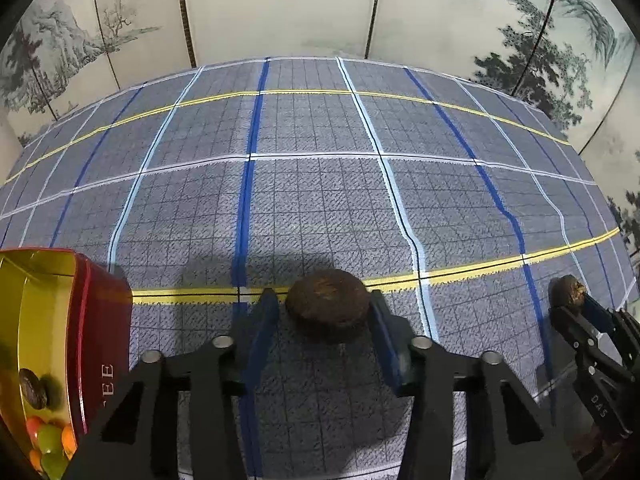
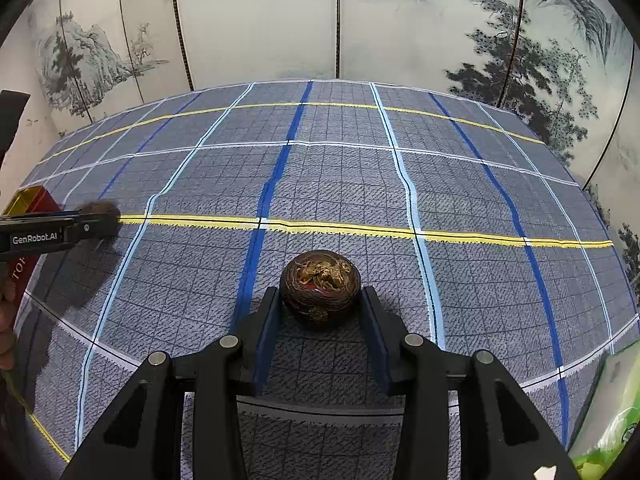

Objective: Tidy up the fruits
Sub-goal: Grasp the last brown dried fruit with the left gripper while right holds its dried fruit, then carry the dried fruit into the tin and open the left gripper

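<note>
Red-and-gold tin (image 1: pixel 60 332) at lower left already holds fruits, the left gripper (image 1: pixel 326 310) at centre clenches a brown fruit (image 1: pixel 328 304), apparently gripped, the right gripper (image 2: pixel 320 300) grasps a marbled fruit (image 2: pixel 320 286); next, carrying both leftward into the tin.

A woven checked cloth (image 1: pixel 320 200) lies matt and rough beside a glossy metal tin (image 1: pixel 96 320) with gold lining.
</note>
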Motion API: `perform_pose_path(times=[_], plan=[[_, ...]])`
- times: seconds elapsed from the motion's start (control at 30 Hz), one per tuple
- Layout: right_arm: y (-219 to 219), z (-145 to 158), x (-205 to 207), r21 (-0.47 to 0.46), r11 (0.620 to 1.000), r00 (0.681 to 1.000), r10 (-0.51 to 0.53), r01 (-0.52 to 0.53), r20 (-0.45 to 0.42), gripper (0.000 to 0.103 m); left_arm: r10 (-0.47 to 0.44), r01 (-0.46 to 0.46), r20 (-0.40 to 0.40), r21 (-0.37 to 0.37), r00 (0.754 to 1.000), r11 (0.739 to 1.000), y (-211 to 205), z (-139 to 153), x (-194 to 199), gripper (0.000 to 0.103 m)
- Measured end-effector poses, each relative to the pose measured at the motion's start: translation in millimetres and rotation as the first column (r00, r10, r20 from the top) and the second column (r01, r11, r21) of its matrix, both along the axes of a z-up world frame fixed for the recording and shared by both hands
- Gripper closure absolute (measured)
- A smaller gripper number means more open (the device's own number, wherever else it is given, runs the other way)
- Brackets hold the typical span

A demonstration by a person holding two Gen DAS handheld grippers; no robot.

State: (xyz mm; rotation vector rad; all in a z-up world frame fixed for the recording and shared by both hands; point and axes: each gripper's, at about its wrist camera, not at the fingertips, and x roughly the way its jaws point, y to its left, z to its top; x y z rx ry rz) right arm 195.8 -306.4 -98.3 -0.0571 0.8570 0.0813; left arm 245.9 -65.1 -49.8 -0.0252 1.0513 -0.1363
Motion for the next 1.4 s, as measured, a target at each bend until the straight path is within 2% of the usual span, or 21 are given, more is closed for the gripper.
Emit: perform_pose_path(times=[0.43,0.97,1.4], plan=[[0.0,-0.1,0.1,0.0,1.0,1.0,0.0,0.0,0.0,0.065,-0.001,0.002,-0.011,0.029,1.0,1.0,8.3,1.9,-33.3,0.063],[-0.2,-0.1,0.1,-0.001,1.0,1.0,0.0,0.0,0.0,0.065,0.018,-0.019,0.03,0.02,0.999,1.0,31.7,39.0,-84.2,0.063],[0.0,-0.2,0.0,-0.002,1.0,1.0,0.0,0.0,0.0,0.065,0.079,-0.081,0.071,0.03,0.994,0.996,79.6,68.2,-122.5,0.063]])
